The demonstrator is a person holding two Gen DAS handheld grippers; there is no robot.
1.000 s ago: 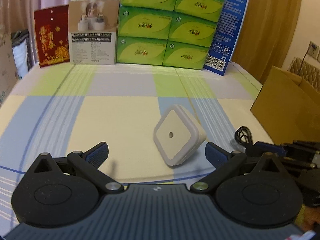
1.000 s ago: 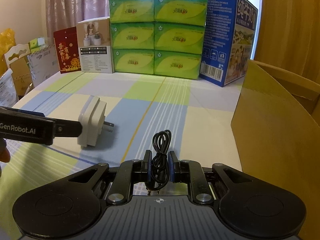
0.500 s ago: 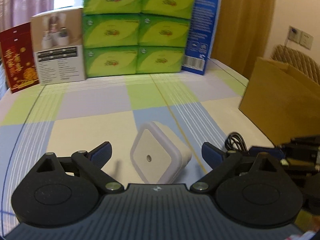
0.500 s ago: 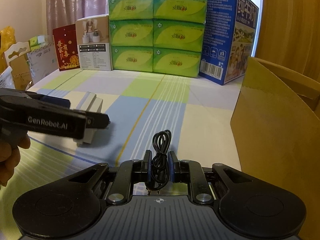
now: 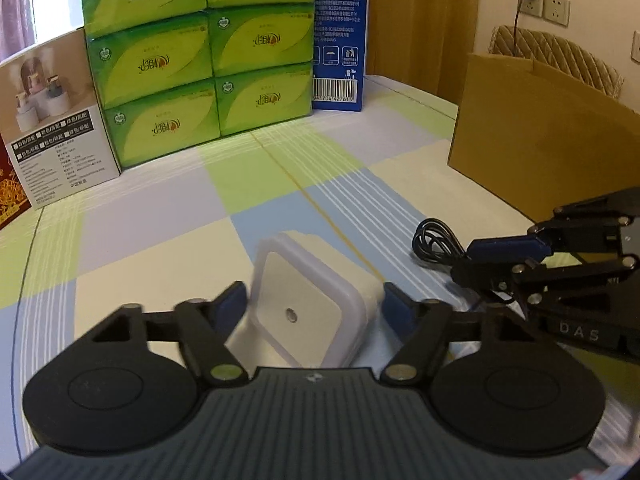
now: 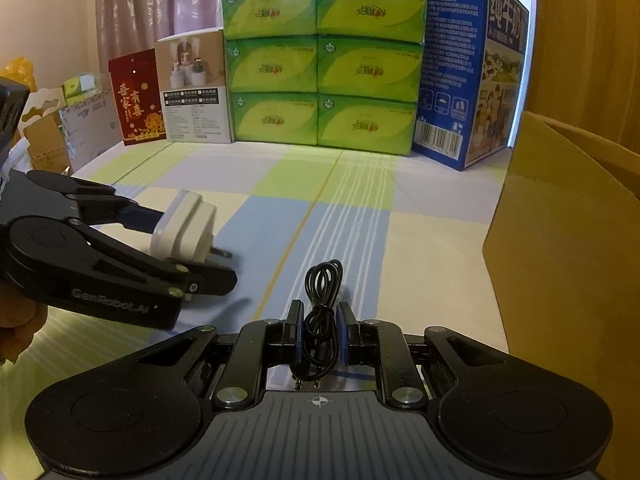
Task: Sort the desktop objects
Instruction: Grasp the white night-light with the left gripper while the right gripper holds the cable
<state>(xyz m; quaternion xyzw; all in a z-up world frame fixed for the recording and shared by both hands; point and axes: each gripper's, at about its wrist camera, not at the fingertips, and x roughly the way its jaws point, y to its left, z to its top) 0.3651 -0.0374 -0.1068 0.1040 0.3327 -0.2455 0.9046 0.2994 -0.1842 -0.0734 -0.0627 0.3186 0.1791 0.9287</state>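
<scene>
The white night light (image 5: 316,304) lies on the checked cloth (image 5: 160,216), in front of the stack of green tissue packs (image 5: 200,56). It is tipped up on one edge, and its plug pins point away from the left gripper (image 5: 314,306). That gripper's two blue pads sit one on each side of the night light, very close to it. I cannot tell if they are pressing on it yet.

The right gripper (image 6: 319,332) is pressed together on a small coiled black cable (image 6: 322,300). The cable's loop sticks out past the pads, just above the cloth. Seen from the tissue packs, the cable is nearer than the night light and off to its right.

A brown cardboard box (image 6: 568,264) stands right of the tissue packs, close to the cable. A blue carton (image 6: 468,68) stands beside the tissue packs.
</scene>
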